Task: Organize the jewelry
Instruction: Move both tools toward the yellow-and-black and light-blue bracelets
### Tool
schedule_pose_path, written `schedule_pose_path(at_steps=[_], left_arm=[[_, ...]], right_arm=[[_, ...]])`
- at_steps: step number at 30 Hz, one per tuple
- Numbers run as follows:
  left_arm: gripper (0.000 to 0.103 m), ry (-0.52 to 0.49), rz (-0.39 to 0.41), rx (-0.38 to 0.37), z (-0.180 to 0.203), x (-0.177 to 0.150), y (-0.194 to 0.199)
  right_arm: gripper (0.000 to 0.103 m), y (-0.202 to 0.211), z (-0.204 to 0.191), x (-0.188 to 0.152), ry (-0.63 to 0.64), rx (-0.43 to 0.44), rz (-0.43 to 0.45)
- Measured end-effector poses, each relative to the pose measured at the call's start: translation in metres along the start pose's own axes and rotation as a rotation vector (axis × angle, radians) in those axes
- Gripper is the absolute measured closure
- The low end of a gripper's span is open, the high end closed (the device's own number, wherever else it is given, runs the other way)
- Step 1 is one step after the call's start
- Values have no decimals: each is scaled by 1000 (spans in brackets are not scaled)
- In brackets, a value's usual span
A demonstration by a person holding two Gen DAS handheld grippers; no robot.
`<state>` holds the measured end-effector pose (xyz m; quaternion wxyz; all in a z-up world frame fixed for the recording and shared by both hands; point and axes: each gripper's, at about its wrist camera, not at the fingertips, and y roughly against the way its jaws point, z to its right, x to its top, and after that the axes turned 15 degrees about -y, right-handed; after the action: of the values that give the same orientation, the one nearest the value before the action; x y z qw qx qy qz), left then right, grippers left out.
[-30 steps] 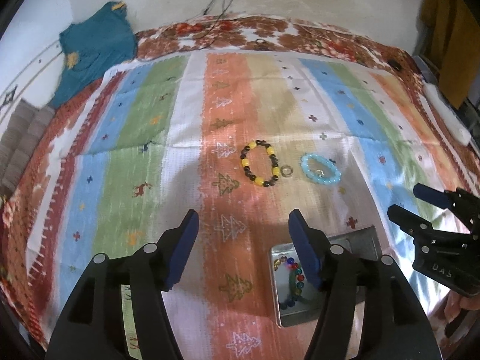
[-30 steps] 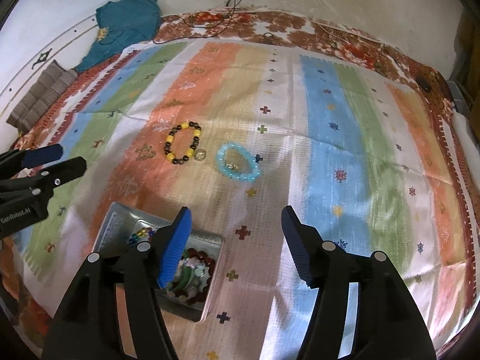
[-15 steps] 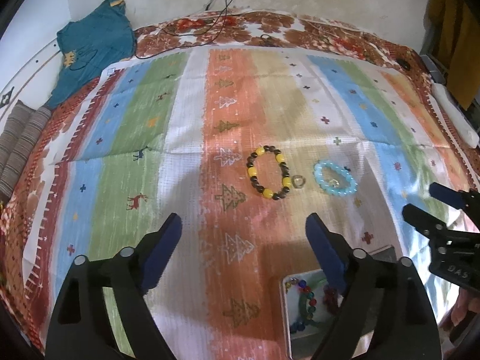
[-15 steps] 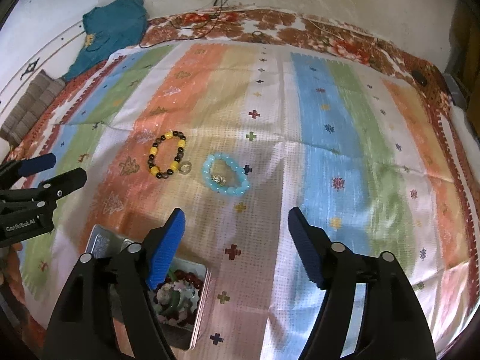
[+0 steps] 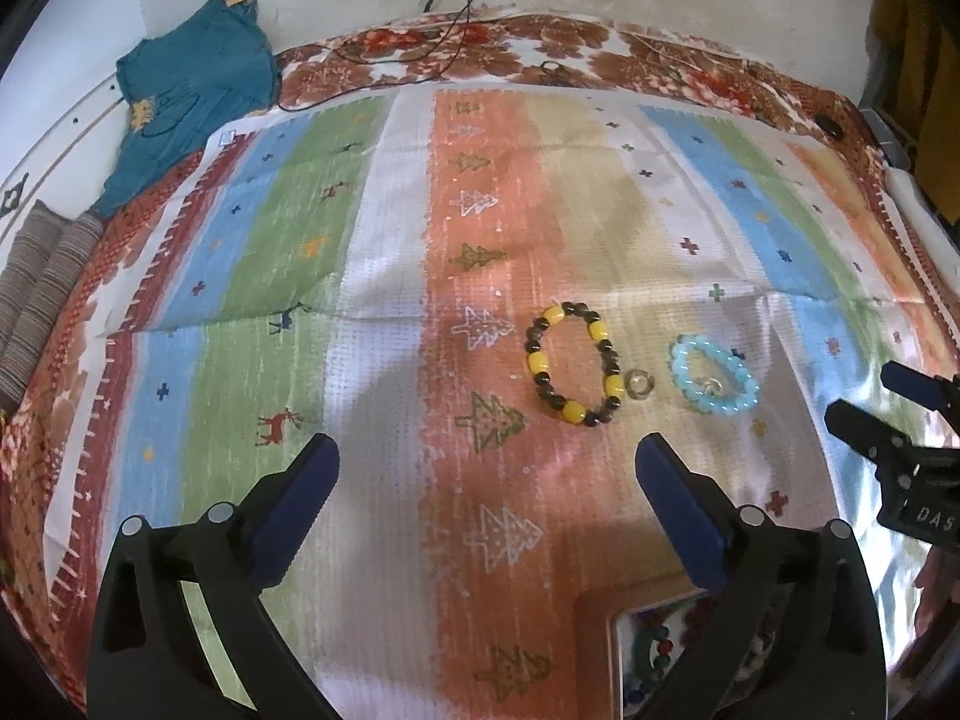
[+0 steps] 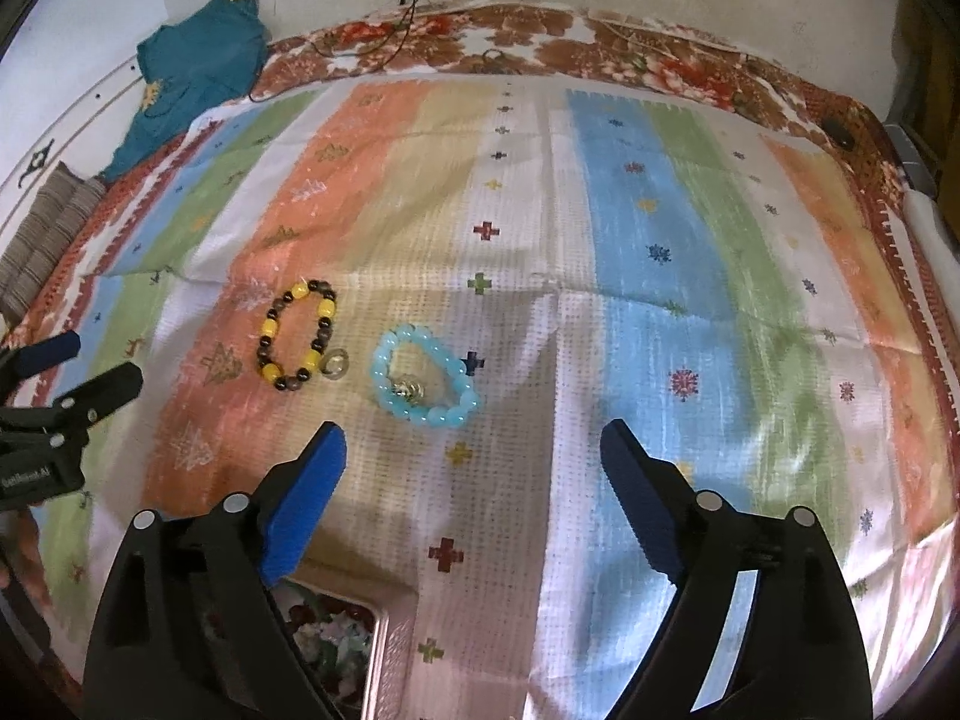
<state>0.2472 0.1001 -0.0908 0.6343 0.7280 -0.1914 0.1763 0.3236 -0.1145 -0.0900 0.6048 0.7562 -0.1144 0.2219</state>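
Observation:
A yellow-and-dark beaded bracelet (image 5: 572, 364) lies on the striped cloth, with a small ring (image 5: 638, 384) touching its right side and a light blue beaded bracelet (image 5: 714, 376) further right. They also show in the right wrist view: bracelet (image 6: 297, 342), ring (image 6: 336, 363), blue bracelet (image 6: 424, 384). A metal tray (image 5: 618, 630) holding beaded jewelry sits near me, also seen low in the right wrist view (image 6: 384, 648). My left gripper (image 5: 486, 480) is open and empty, short of the bracelets. My right gripper (image 6: 471, 480) is open and empty, just short of the blue bracelet.
The striped cloth (image 5: 300, 252) covers a floral bedspread (image 5: 510, 54). A teal garment (image 5: 192, 96) lies at the far left corner, with cables (image 5: 456, 12) by the back wall. A striped cushion (image 5: 42, 276) sits at the left edge.
Both grippers have drawn back and risen; the tray has slid toward the bottom edge of both views. The left gripper's jaws have opened wider. The jewelry has not moved.

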Motion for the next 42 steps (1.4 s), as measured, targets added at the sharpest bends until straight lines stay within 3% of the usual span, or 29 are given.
schedule_pose_path(at_steps=[20,28,32,42], left_arm=[[6,-24,-50,-22,-1,21,-52],[6,-65,-63,-12,4,30,-65],[6,-100,-74,-43,7,31,-74],[18,-63,-84,-65,10,35,-94]], right_arm=[[13,-48,0,17,3,-48,-61],[13,-63,-1,20,10,-74,-77],[13,-68,-6,20,44,-93,-77],[13,-85,-4,25,36,-98,-109]])
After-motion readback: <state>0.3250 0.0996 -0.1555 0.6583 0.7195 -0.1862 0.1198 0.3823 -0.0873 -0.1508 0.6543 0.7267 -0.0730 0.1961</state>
